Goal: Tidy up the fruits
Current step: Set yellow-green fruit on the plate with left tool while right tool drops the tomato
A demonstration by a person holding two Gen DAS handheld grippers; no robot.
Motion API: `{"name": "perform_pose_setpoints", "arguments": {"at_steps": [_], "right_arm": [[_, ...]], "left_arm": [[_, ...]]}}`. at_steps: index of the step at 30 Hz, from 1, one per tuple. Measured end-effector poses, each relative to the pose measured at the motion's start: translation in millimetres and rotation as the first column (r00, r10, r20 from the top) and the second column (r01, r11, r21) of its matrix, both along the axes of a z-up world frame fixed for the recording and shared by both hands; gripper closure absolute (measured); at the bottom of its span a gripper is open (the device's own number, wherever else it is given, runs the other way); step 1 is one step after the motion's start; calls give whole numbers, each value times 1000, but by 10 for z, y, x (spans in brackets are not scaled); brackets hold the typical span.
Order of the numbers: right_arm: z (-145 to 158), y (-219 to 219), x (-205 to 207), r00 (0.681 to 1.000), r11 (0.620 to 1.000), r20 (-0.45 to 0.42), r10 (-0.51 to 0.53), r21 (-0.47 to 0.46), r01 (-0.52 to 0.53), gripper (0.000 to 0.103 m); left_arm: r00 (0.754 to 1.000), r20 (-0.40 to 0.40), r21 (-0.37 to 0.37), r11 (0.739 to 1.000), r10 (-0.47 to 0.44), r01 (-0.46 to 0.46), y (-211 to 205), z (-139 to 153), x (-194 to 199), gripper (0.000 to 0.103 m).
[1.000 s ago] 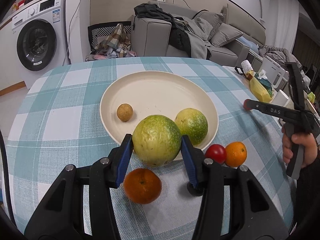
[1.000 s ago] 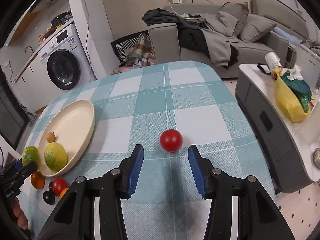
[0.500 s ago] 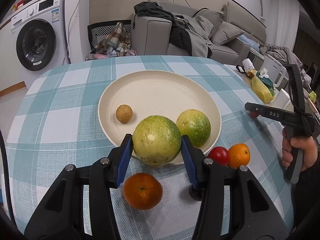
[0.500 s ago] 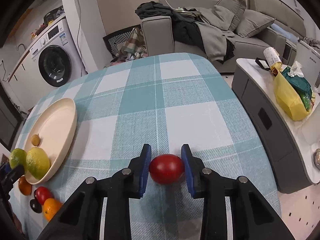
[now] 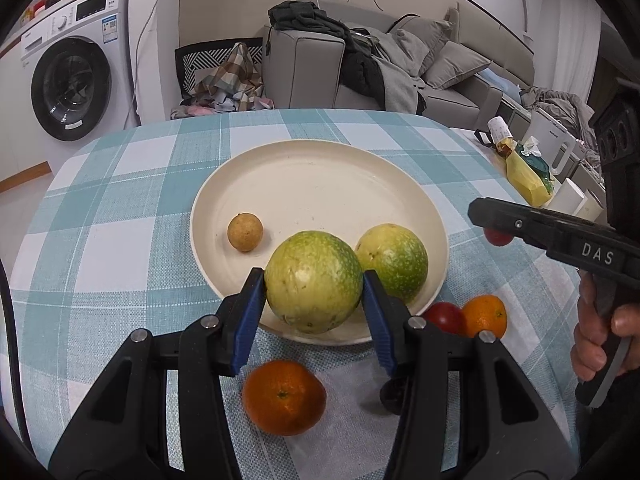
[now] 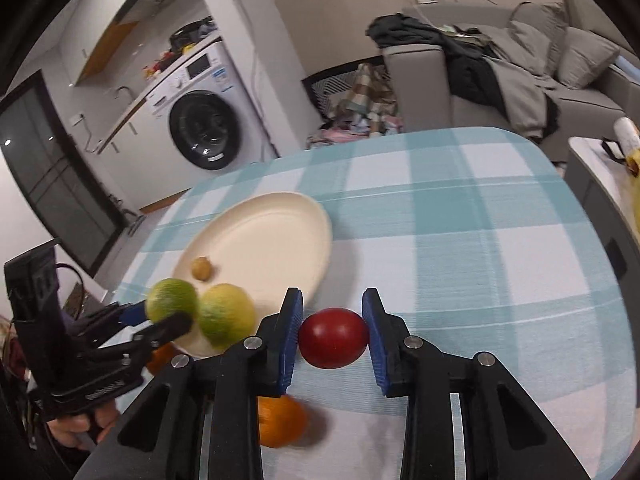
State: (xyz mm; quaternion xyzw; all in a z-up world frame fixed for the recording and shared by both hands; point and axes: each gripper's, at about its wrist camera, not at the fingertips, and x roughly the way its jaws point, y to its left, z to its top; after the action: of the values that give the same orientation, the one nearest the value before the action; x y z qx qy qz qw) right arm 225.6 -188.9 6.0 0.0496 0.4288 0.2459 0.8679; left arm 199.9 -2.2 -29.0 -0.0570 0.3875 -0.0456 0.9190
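Observation:
My left gripper [image 5: 314, 292] is shut on a large yellow-green round fruit [image 5: 314, 280] at the near rim of a cream plate [image 5: 320, 184]. On the plate lie a second green fruit [image 5: 394, 258] and a small tan fruit [image 5: 245, 232]. My right gripper [image 6: 332, 338] is shut on a red tomato-like fruit [image 6: 333, 337], held above the checked cloth just right of the plate [image 6: 260, 236]. It shows from the side in the left wrist view [image 5: 496, 216]. An orange [image 5: 283, 396], a red fruit [image 5: 444, 316] and another orange [image 5: 485, 315] lie on the cloth.
The round table has a teal and white checked cloth [image 5: 120, 208]. A dark small fruit [image 5: 394, 394] lies behind my left gripper's right finger. A side cabinet with a yellow bag [image 5: 524, 172] stands to the right. A washing machine [image 5: 72, 64] and a sofa [image 5: 400, 64] stand behind.
My right gripper has closed on the red fruit and carried it left toward the plate. My left gripper still holds the green fruit and has edged forward over the plate rim.

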Motion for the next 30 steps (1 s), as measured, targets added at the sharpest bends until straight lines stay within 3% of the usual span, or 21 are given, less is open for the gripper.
{"name": "perform_pose_setpoints", "arguments": {"at_steps": [9, 25, 28, 30], "right_arm": [[-44, 361, 77, 999, 999, -8, 37, 25, -36, 71], [-212, 451, 225, 998, 999, -60, 27, 43, -24, 71], [-185, 454, 200, 998, 999, -51, 37, 35, -35, 68], [-150, 448, 159, 998, 999, -38, 42, 31, -40, 59]], "left_arm": [[1000, -10, 8, 1000, -2, 2, -6, -62, 60, 58], [1000, -3, 2, 1000, -8, 8, 23, -51, 49, 57], [1000, 0, -13, 1000, -8, 8, 46, -18, 14, 44], [1000, 12, -28, 1000, -5, 5, 72, 11, -26, 38]]}}
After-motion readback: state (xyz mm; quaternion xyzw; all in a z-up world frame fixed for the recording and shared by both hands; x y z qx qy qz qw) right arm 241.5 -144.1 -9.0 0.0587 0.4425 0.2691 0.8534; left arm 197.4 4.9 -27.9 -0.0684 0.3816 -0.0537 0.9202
